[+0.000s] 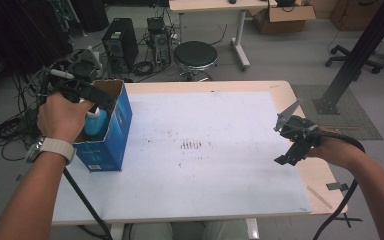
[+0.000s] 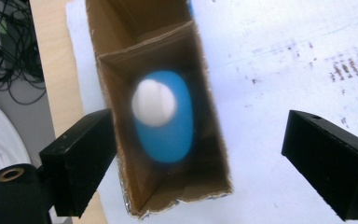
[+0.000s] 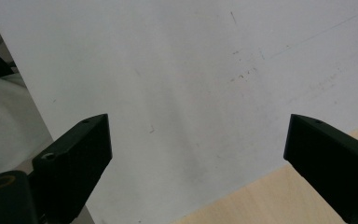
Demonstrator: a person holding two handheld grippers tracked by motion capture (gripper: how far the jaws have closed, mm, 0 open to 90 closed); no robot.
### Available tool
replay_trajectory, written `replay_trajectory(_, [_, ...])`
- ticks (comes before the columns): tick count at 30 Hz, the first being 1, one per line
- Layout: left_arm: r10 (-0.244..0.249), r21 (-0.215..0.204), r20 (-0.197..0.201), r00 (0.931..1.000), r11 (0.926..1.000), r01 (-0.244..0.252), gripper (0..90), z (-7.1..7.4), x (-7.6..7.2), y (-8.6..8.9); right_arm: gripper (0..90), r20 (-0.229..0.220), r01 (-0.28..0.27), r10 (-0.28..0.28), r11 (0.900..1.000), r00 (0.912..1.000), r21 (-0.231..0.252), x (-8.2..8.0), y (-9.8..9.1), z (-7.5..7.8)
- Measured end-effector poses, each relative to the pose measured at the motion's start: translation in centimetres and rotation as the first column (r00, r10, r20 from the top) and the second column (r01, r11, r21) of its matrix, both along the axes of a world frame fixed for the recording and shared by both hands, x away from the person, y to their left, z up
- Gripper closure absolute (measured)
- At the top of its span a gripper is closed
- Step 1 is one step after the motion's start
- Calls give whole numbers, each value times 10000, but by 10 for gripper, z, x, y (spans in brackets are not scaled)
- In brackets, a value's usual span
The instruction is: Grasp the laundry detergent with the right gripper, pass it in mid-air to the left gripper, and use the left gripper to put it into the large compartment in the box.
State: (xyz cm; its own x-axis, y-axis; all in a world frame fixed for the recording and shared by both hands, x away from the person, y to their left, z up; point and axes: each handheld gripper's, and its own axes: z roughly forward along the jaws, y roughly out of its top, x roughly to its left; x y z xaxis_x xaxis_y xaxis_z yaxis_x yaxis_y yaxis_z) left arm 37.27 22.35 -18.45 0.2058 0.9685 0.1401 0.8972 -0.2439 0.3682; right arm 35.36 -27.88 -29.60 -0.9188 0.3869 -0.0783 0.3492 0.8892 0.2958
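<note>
Above blue box [image 1: 111, 131], left gripper [image 2: 198, 156] jaws apart, pointing down at bottle [image 2: 165, 116].

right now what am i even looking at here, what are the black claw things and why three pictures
A person sits at a table covered by a white sheet, holding a hand-held two-jaw gripper in each hand. The high view comes from a camera above, looking down and forward. The other two come from cameras riding on the grippers, so the black blocks at the bottom are each gripper's own jaws.

The left gripper hangs over an open blue cardboard box standing at the table's left edge. Inside stands a blue bottle with a white cap. The jaws are spread wide, clear of the bottle, so nothing is held.

The right gripper is also open and holds nothing, above the white sheet near the table's right edge.
</note>
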Motion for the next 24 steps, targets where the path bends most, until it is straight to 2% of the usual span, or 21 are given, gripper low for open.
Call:
replay_trajectory(6, [-413, -37, 172, 9990, 9991, 414, 98, 12, -4, -12, 74, 34, -71, 70, 10000, 10000, 58, -1, 1, 4])
replay_trajectory(14, [-1187, -204, 176, 9928, 9927, 1190, 89, 21, -9, -31, 72, 47, -27, 27, 10000, 10000, 80, -1, 2, 10])
replay_trajectory(20, [-1948, -160, 58, 9808, 9807, 1949, 83, 22, -12, -47, 69, -23, 35, -35, 10000, 10000, 80, 1, 2, 13])
replay_trajectory(24, [-2527, -183, 5, 9675, 9674, 2527, 83, 21, -14, -55, 70, -6, 40, -40, 10000, 10000, 67, 3, 3, 15])
